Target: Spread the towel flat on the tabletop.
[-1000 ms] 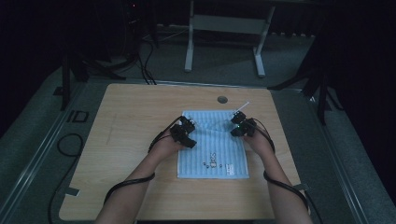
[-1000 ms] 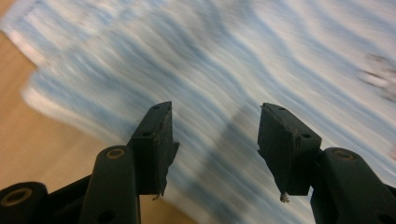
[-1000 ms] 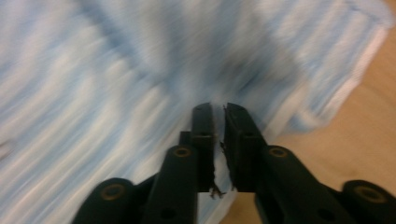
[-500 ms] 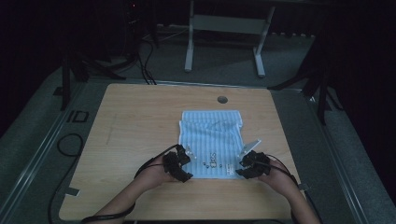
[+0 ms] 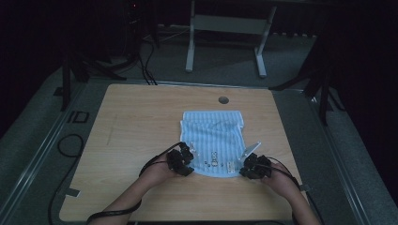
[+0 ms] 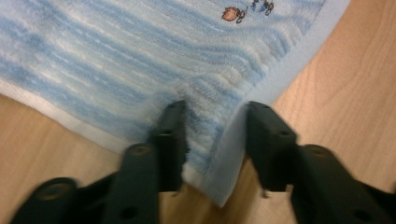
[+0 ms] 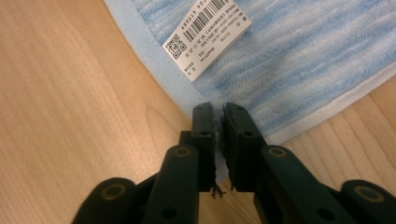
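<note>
We see a blue-and-white striped towel lying flat on the wooden worktop, on the side nearer the person from the round grommet hole. Its long axis runs from the grommet toward the person; the far edge is slightly rumpled. The cloth is soft looped terry with fine ribs, a smooth pale-blue hem, and small embroidered figures near the near edge. A white paper label with barcode and QR code lies on the towel's near-right corner.

The left gripper sits at the near-left corner; its fingers stand apart, the corner bunched between them but not pinched. The right gripper sits at the near-right corner; its fingers are clenched on the hem. The worktop is light wood-grain laminate with rounded corners.
</note>
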Available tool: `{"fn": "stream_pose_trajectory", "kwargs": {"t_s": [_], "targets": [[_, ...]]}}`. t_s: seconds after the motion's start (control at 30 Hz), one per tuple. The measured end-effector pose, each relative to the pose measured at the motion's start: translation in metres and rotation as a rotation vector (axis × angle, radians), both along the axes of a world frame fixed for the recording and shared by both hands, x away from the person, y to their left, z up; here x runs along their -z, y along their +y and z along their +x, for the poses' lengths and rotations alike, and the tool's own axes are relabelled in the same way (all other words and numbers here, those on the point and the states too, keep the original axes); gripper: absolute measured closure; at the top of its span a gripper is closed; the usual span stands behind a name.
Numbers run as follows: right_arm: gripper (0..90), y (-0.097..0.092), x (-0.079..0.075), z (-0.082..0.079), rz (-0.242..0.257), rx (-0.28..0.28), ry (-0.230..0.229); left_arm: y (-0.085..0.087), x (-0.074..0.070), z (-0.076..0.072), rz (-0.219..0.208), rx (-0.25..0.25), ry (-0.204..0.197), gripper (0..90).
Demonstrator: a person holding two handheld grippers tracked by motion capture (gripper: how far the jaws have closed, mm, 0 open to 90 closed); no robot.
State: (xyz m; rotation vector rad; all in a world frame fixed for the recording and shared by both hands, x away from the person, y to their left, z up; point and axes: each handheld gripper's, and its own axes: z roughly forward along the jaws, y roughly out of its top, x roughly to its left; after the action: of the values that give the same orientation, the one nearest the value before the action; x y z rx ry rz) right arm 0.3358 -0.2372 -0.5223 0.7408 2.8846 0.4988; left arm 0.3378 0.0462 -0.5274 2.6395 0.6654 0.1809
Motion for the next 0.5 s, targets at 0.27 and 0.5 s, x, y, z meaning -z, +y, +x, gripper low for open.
{"fn": "stream_pose_trajectory", "kwargs": {"t_s": [0.27,0.5], "targets": [[86.8,0.004,-0.008,-0.003,-0.004,0.008,-0.031,-0.004,-0.012,-0.009,0.007,0.004,-0.017,82.5],[86.8,-0.009,-0.056,-0.041,0.087,-0.024,-0.122,0.006,-0.051,-0.041,-0.038,0.038,-0.041,82.2]]}}
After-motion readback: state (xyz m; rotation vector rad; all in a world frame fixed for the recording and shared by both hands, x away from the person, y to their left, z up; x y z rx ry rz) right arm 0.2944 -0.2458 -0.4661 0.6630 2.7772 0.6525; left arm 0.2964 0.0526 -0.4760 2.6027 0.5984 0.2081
